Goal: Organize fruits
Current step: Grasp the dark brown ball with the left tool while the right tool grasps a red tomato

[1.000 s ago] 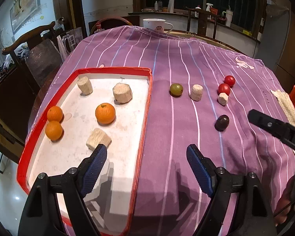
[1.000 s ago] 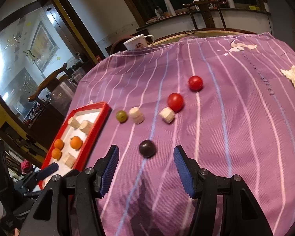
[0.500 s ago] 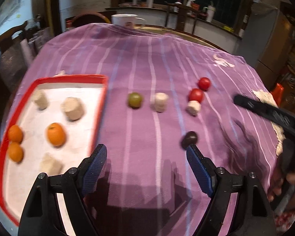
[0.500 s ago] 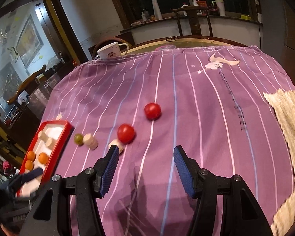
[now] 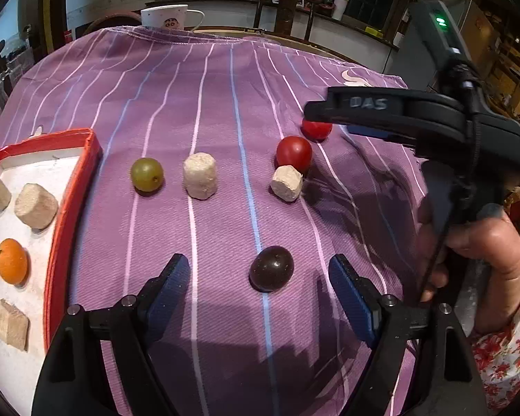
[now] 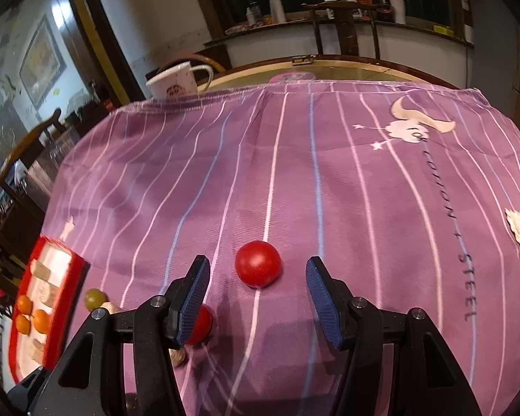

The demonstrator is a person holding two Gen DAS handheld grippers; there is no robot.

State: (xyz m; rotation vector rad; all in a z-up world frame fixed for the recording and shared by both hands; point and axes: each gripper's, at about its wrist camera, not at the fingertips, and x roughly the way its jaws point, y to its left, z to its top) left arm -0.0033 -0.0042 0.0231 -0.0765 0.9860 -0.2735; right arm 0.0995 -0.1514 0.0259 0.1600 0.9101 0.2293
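- left gripper (image 5: 260, 277) is spread wide over the purple cloth (image 5: 208, 104), nothing pinched; the dark grape (image 5: 271, 269) sits between its jaws, closer to the right one, pads not touching it
- right gripper (image 6: 258, 287) jaws are apart too, with a red tomato (image 6: 258, 263) lying on the cloth between the tips, no contact
- second tomato (image 6: 200, 324) peeks out behind the right gripper's left jaw
- relative to the dark grape: green grape (image 5: 146, 174) and a cork-like chunk (image 5: 200, 175) sit beyond it to the left, another chunk (image 5: 286, 183) just beyond it, touching a tomato
- red tray (image 5: 71, 208) is well left of the dark grape, holding an orange (image 5: 11, 260) and more chunks
- mug (image 5: 164, 17) is far behind, at the cloth's edge
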